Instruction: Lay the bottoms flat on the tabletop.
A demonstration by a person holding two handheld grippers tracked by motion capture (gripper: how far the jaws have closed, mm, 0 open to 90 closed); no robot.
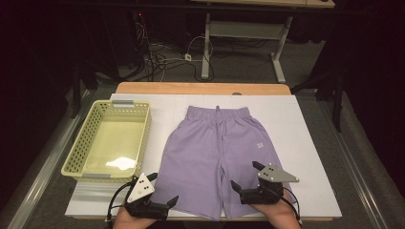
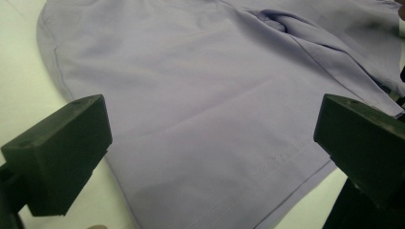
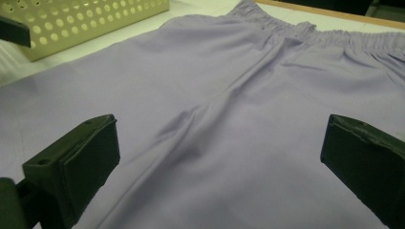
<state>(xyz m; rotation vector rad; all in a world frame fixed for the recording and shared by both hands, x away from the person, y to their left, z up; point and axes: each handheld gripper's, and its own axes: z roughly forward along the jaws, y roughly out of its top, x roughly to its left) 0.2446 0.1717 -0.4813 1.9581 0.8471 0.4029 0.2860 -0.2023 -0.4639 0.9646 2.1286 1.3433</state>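
Left tool (image 1: 165, 190), right tool (image 1: 245, 177): black blocky jaws, grey triangular plates, black cables.

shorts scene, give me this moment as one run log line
shorts: flat on table, untouched | left tool: open, at left leg hem | right tool: open, over right leg | basket: left of shorts

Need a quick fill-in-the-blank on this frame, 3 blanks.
1. The shorts lie flat, coloured ____.
2. The basket sits to the ____ of the shorts in the high view.
3. Both the left gripper and the right gripper are ____, holding nothing.

Missing words: purple; left; open
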